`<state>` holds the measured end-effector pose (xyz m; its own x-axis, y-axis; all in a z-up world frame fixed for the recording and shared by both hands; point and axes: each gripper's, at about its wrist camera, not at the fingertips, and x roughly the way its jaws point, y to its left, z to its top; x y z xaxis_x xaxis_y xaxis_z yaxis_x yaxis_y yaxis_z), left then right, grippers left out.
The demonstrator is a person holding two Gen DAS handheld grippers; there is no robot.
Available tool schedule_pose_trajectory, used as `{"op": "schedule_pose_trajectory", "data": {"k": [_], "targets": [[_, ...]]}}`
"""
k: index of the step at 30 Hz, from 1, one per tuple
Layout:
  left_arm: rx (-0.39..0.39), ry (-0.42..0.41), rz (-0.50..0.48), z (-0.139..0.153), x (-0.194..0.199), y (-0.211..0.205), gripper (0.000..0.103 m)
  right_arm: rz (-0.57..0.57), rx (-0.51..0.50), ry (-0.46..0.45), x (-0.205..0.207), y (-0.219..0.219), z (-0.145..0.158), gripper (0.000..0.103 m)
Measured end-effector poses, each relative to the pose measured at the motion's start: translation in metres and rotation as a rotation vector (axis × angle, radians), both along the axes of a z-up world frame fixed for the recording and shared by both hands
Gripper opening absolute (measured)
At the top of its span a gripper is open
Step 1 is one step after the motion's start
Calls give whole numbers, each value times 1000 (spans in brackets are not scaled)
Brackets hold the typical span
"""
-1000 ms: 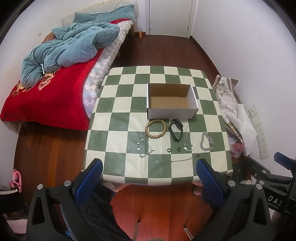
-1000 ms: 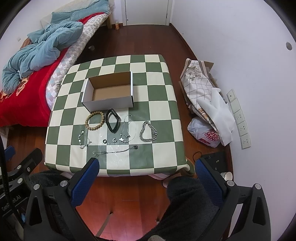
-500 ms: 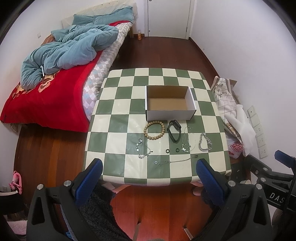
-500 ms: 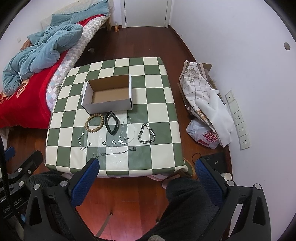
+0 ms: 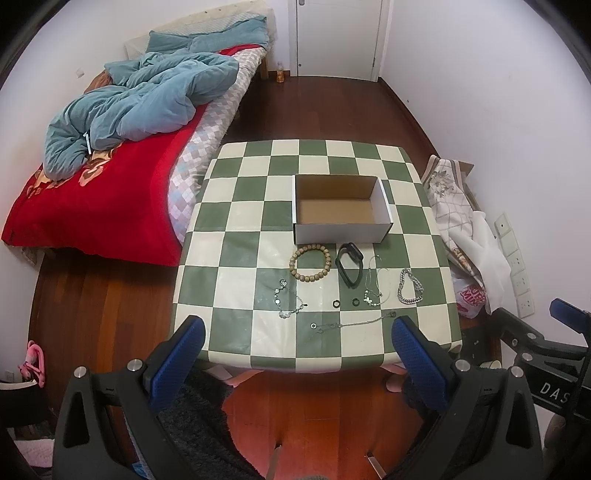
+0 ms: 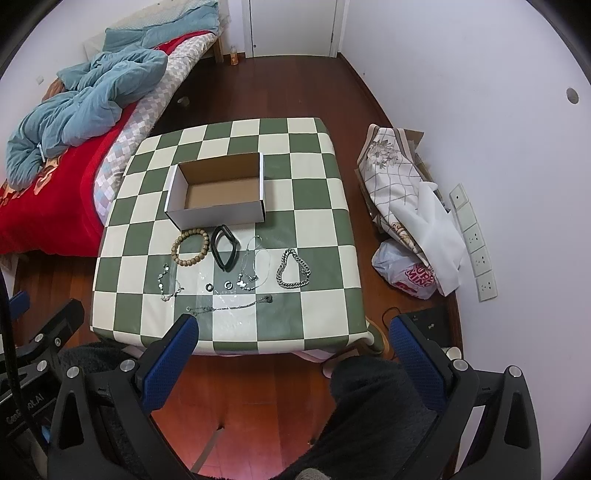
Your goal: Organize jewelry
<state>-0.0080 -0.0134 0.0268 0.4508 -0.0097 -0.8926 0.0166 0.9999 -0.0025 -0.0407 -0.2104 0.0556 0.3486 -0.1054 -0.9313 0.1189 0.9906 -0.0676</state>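
Note:
An empty white cardboard box (image 5: 341, 206) (image 6: 218, 195) stands on the green-and-cream checkered table (image 5: 240, 258) (image 6: 325, 229). In front of it lie a wooden bead bracelet (image 5: 309, 263) (image 6: 190, 246), a black band (image 5: 349, 264) (image 6: 224, 247), a chunky silver chain (image 5: 410, 286) (image 6: 293, 268), thin silver chains (image 5: 288, 299) (image 6: 231, 305) and two small dark rings (image 5: 336, 303) (image 6: 209, 287). My left gripper (image 5: 297, 345) and right gripper (image 6: 293, 343) are both open and empty, held high above the table's near edge.
A bed (image 5: 103, 192) with a red cover and blue duvet stands left of the table. Bags and cloth (image 6: 402, 206) lie on the floor by the right wall. A closed door (image 5: 338, 33) is at the back. Dark wood floor surrounds the table.
Both grippers have drawn back and up a little, so the table looks smaller and farther. Nothing on the table has moved.

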Motion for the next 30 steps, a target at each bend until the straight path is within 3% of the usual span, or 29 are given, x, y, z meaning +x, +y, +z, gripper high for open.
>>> {"op": "schedule_pose_trajectory", "data": {"k": [30], "targets": [[1,-30,4,10,-8,1,103,7,-9,-25,-2,1,14,103]]}}
